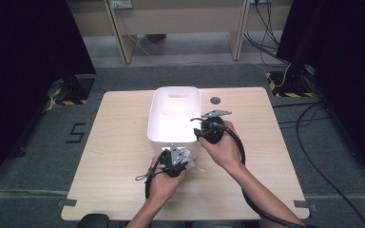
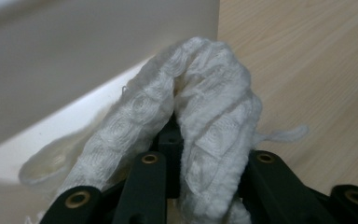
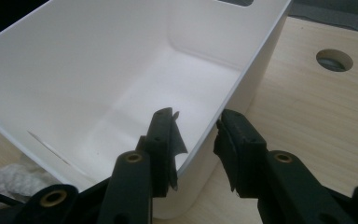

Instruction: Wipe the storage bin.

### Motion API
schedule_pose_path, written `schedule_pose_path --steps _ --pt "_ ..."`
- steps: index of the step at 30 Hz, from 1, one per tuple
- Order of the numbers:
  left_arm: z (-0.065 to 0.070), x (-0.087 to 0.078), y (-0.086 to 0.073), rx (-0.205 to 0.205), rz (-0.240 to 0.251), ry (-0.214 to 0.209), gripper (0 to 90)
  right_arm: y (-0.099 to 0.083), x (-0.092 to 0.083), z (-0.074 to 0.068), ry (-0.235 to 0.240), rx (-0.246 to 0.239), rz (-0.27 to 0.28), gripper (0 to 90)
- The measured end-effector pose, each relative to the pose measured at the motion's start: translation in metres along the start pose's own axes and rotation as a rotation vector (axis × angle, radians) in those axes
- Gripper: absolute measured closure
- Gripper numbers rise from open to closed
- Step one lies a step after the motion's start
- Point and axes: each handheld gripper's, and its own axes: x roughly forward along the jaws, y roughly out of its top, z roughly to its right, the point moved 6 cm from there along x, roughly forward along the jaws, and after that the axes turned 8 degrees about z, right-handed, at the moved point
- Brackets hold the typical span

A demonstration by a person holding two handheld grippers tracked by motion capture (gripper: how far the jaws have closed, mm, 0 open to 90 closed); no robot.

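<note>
A light wooden table [image 1: 123,142] is seen from above, with a white plastic bin [image 1: 173,116] at its middle. A white knitted cloth [image 2: 205,116] is clamped between the closed jaws of the left gripper [image 1: 175,159], just beside the bin's near wall and low over the table. The bin's right wall is straddled near its corner by the right gripper [image 3: 193,140], one jaw inside and one outside; whether the pads press on the wall cannot be told.
</note>
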Motion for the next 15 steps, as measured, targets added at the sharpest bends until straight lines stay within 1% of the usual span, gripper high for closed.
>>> schedule_pose_path --steps 2,4,11,15 --pt "0.000 0.003 -0.003 -0.008 0.012 0.007 74.9 0.000 0.000 0.000 0.001 0.001 -0.001 66.1" --pt "0.000 0.005 -0.006 0.004 -0.005 0.007 74.9 0.000 0.000 0.000 0.001 0.001 0.000 66.1" --pt "0.000 0.008 -0.009 0.000 -0.009 0.003 74.9 0.000 0.000 0.000 -0.001 0.000 0.000 66.1" --pt "0.001 0.013 -0.014 0.003 -0.021 0.001 75.0 0.000 0.000 0.000 -0.001 0.001 0.000 66.1"
